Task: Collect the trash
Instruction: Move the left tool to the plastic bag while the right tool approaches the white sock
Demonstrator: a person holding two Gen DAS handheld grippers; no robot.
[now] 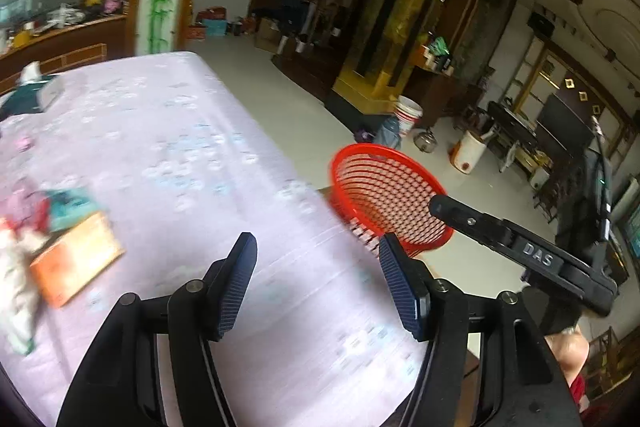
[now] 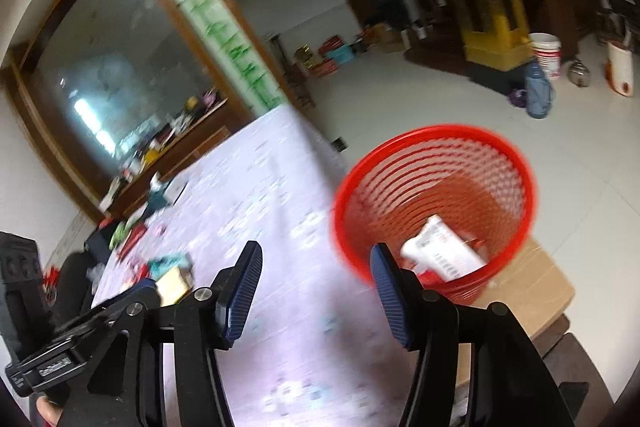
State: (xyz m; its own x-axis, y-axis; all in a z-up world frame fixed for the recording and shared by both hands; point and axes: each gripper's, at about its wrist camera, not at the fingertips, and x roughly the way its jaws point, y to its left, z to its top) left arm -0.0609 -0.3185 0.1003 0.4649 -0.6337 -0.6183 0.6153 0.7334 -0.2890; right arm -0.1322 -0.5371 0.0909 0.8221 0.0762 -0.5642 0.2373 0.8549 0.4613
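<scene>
Both jaws wide apart, empty — trash left at the frame's left.

Risked: left gripper (image 1: 316, 287) or right gripper (image 2: 316, 291) knocking the red basket (image 2: 434, 203) off its perch — orange box (image 1: 76, 261) slipping.

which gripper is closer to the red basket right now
Right. The right gripper hangs open at the red basket, one finger by its rim. The left gripper, also open, sits farther back over the table.

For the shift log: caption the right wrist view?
Open right gripper beside red mesh basket holding a white packet.
</scene>
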